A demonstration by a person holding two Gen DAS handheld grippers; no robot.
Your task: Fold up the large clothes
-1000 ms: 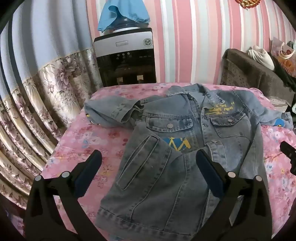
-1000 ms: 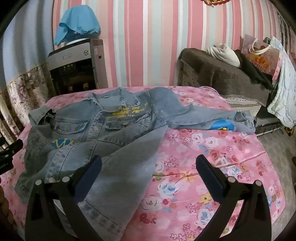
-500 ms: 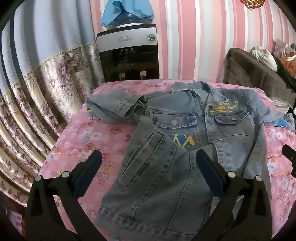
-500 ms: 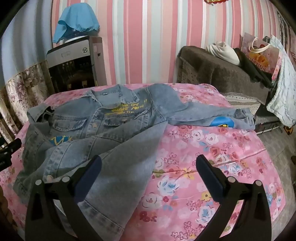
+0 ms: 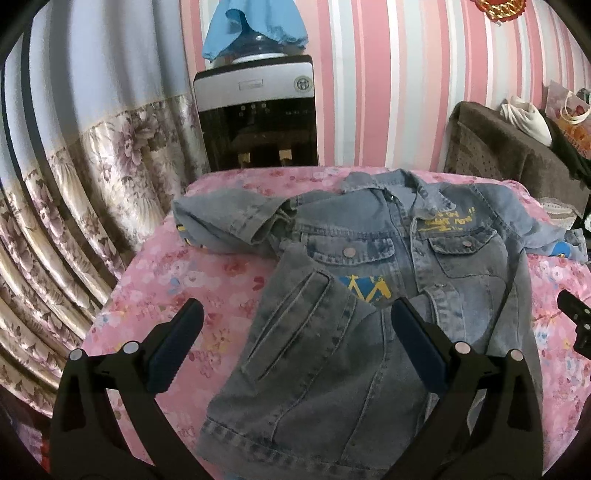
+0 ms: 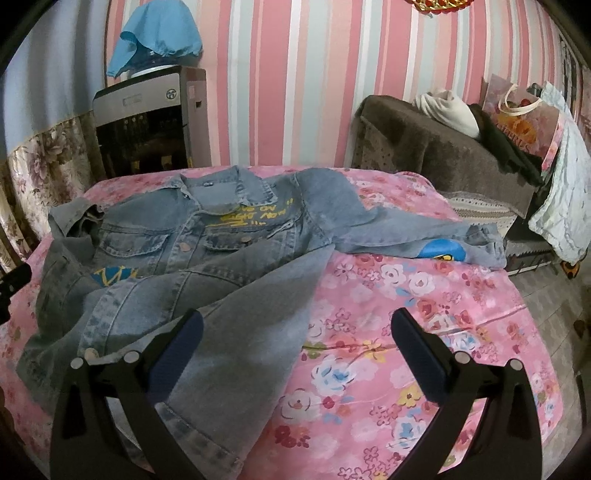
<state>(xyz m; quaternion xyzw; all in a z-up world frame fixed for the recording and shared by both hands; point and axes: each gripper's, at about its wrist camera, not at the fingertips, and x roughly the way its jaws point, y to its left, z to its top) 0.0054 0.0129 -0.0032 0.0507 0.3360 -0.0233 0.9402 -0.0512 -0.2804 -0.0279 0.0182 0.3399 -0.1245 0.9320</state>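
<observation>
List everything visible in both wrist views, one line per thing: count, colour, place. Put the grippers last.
denim jacket: one, faded blue with yellow lettering, spread front-up on the bed, lower panels folded up, one sleeve stretched out to the right
bedsheet: one, pink with flowers, under the jacket
water dispenser: one, silver and black, behind the bed against the wall
blue cloth: one, draped over the dispenser's bottle
curtain: one, pale blue above with a floral band, left of the bed
brown sofa: one, right of the bed, piled with a cream cloth and bags
left gripper: one, black with blue pads, open above the jacket's hem
right gripper: one, black with blue pads, open over the jacket's right edge
</observation>
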